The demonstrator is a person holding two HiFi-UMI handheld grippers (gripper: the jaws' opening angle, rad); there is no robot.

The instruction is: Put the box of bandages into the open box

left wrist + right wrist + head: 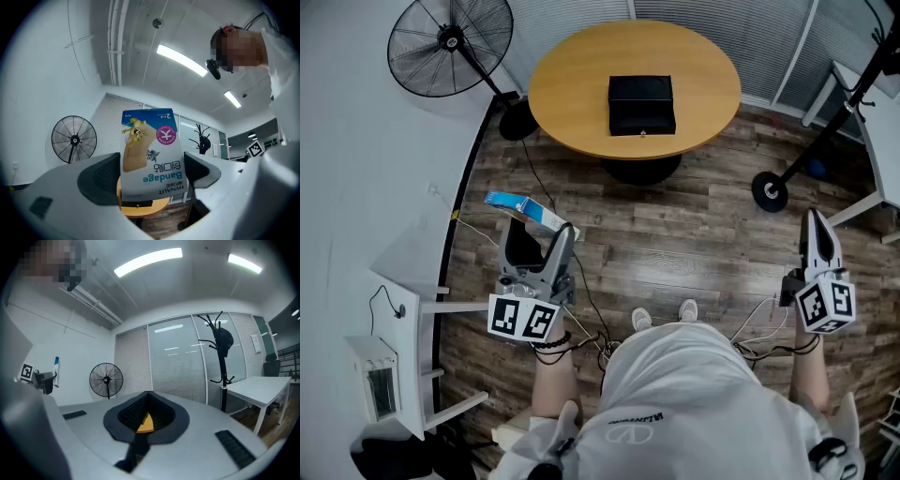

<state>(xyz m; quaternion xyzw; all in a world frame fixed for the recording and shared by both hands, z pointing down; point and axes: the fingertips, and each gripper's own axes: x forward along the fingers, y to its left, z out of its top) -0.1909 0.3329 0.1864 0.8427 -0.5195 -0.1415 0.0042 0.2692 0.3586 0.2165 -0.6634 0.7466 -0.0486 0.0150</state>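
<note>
Left gripper (538, 230) is clamped on the box of bandages (523, 208) — jaws spread wide, a pad against each side edge. The carton stands tall out of them with its printed face toward the person and its lettering upside down. From there the target lies far and to the right. The black box (642, 105) sits in the middle of the round wooden table (572, 84), its small latch on the near side, and from up here I can't tell whether the lid is up. Left is the nearer hand and the loaded one, so the carry looks like a forward reach slanting right over the plank floor (694, 234). Right gripper (815, 225) hangs well apart on the right, jaws together on nothing. Around the route — a pedestal fan (450, 45) stands far left, its base just beside the table's left edge. A stand's round foot (769, 190) sits off to the right. Neither looks to cross the line from carton to table.
</note>
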